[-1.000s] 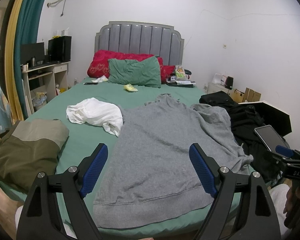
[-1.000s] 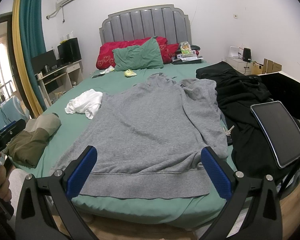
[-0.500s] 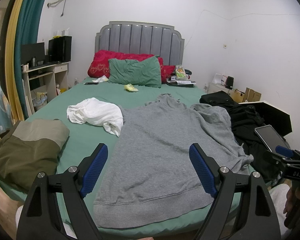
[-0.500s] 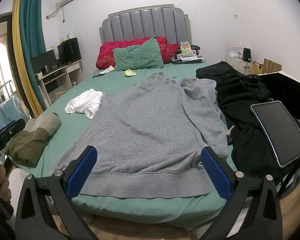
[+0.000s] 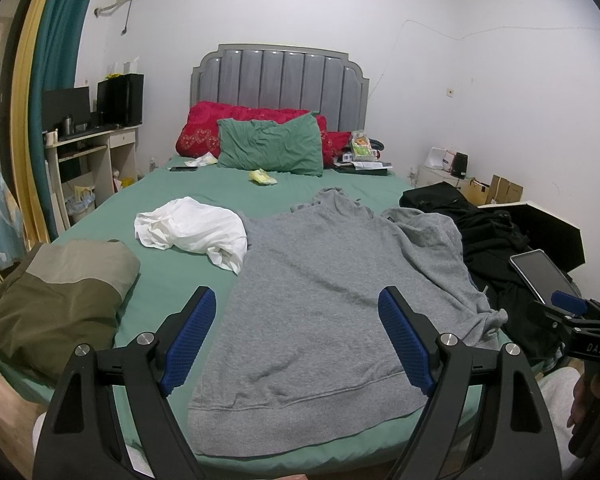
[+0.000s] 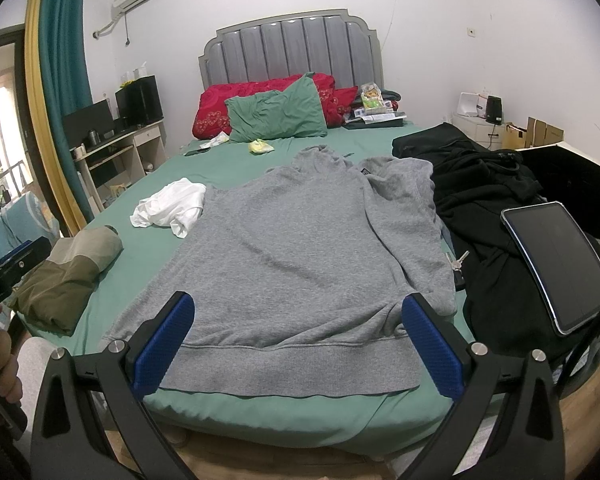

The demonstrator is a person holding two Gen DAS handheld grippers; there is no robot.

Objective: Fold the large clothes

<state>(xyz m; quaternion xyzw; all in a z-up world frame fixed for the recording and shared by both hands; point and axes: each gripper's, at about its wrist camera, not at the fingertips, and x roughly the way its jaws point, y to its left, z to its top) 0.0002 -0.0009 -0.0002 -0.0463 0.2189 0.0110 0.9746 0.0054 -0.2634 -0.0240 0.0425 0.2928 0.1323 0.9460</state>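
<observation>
The grey sweatshirt (image 6: 300,248), spread mid-frame, is being approached by the left gripper (image 5: 298,340) and right gripper (image 6: 298,344), both held wide and empty, the hem likely to be gripped first.

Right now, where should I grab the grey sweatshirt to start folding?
Pinch the grey sweatshirt at its ribbed hem corners, coming from the foot of the bed. It lies flat, hem nearest both open grippers, left gripper and right gripper.
</observation>
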